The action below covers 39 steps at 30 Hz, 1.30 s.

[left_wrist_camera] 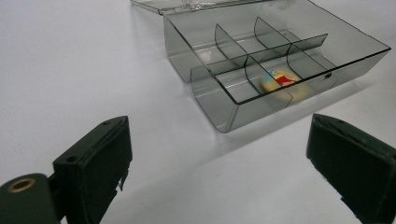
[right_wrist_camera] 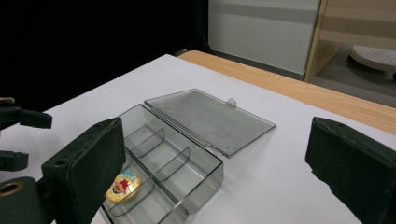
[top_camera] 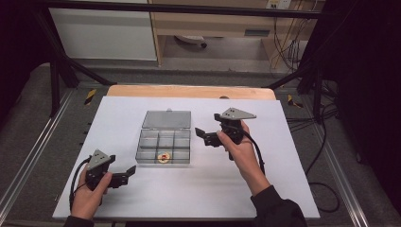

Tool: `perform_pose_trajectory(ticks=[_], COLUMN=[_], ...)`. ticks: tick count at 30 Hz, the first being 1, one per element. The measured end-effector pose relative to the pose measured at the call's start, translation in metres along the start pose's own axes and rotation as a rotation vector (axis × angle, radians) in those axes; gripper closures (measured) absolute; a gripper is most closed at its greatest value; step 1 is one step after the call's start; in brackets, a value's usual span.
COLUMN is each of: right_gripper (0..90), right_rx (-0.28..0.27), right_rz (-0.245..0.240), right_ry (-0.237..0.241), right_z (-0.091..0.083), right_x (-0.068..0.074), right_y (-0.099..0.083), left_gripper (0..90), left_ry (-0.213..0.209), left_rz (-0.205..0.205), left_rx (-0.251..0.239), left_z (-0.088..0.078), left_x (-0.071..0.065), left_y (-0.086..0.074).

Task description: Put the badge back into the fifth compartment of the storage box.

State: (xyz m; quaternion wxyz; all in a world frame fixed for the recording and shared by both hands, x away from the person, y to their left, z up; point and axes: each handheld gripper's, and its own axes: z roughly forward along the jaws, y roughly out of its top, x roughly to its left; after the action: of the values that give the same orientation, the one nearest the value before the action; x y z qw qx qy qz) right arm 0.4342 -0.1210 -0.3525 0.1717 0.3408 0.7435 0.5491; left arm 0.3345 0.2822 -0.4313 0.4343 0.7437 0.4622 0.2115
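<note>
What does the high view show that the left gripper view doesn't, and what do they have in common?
The high view alone takes in both hands, the left tool and the right tool, each open and empty, along with the wooden table edge and the floor cables. The left gripper view alone gives a close look at the box's dividers. Both show the open clear box with the yellow item in its near middle compartment.

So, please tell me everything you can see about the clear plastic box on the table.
The box looks like smoky, see-through plastic. It lies flat on the white table cover, between the two grippers, neither touching it. Thin dividers split it into six compartments, three by two. Its hinged lid is open and lies flat behind it. One compartment, the middle one of the row nearest the person, holds a small yellow oval piece with a coloured picture; the others look empty.
</note>
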Motion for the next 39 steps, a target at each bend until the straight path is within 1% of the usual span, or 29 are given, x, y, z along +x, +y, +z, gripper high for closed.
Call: perform_pose_trajectory(ticks=[6,7,12,15,21,23,26,28,31,39], right_gripper=[6.6,6.7,6.7,6.3,6.5,6.5,6.7,6.8,6.8,5.6], right_rx=[-0.015,-0.012,-0.003,0.001,0.005,0.002,-0.005,-0.005,-0.010,-0.027], right_rz=[0.020,0.017,0.017,0.023,0.006,0.005,0.004,-0.005,-0.008,-0.015], right_ry=[-0.019,-0.022,-0.041,-0.046,-0.071,-0.078,-0.091,-0.105,-0.116,-0.139], right_z=[-0.013,-0.015,-0.026,-0.031,-0.043,-0.048,-0.057,-0.063,-0.072,-0.090], right_x=[-0.010,-0.012,-0.018,-0.022,-0.027,-0.029,-0.032,-0.035,-0.039,-0.046], right_y=[-0.003,-0.003,-0.004,-0.005,-0.005,-0.005,-0.005,-0.006,-0.009,-0.025], left_gripper=[7.3,7.2,7.2,7.0,7.0,6.8,6.9,6.8,6.8,6.9], left_ry=[-0.004,-0.006,-0.014,-0.020,-0.029,-0.032,-0.035,-0.035,-0.039,-0.042], left_rz=[-0.022,-0.025,-0.015,-0.017,-0.016,-0.023,-0.021,-0.015,-0.027,-0.035], left_rx=[-0.019,-0.023,-0.032,-0.032,-0.032,-0.032,-0.037,-0.038,-0.038,-0.052], left_z=[-0.007,-0.008,-0.010,-0.008,-0.008,-0.007,-0.008,-0.009,-0.008,-0.010], left_x=[-0.003,-0.003,-0.005,-0.005,-0.004,-0.003,-0.003,-0.003,-0.002,-0.001], left_y=[-0.003,-0.003,-0.002,-0.002,-0.002,-0.002,-0.002,-0.002,-0.002,-0.002])
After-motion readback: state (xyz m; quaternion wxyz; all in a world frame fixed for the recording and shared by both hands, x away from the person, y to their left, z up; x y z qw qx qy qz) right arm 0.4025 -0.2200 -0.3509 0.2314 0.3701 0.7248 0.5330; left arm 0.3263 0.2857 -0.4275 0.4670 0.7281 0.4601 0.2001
